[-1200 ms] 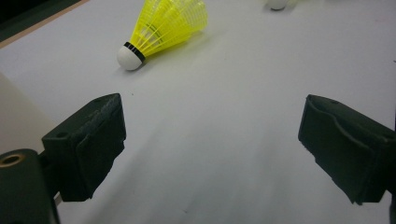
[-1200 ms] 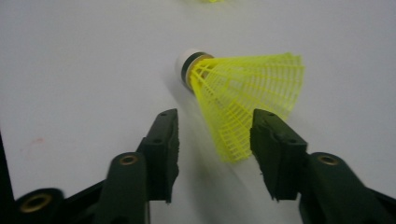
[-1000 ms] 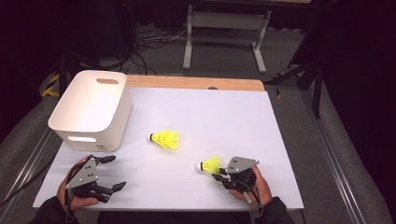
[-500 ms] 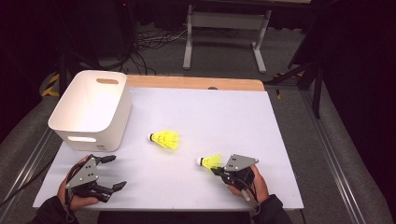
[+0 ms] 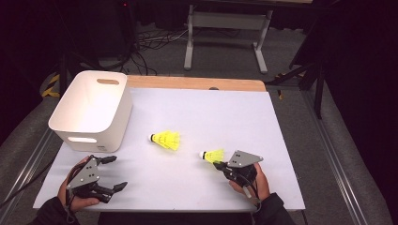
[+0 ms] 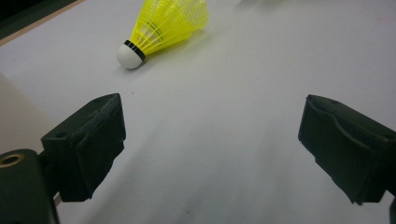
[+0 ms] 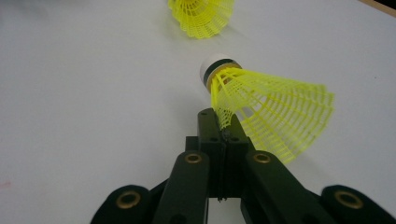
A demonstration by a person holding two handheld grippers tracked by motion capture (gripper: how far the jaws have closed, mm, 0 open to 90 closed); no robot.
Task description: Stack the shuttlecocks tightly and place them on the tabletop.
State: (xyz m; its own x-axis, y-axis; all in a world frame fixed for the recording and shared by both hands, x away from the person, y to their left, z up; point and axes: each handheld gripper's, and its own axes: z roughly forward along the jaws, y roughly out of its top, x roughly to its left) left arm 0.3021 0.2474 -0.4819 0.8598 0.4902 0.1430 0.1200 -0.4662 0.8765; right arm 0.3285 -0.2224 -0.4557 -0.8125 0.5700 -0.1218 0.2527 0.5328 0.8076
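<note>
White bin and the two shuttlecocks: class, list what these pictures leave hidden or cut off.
- White bin: its floor near the front wall is hidden by that wall in the high view.
- Held shuttlecock: the skirt edge pinched between the jaws of the right gripper is hidden.
- Free shuttlecock: its skirt is cut off by the top edge of both gripper views.

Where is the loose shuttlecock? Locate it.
In the high view the loose shuttlecock lies mid-table, right of the white bin and left of the shuttlecock pinched in the right tongs.

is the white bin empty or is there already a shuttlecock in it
Empty, as far as the high view shows: the white bin has a bare inside. One yellow shuttlecock lies on the table; the right gripper pinches the other shuttlecock.
</note>
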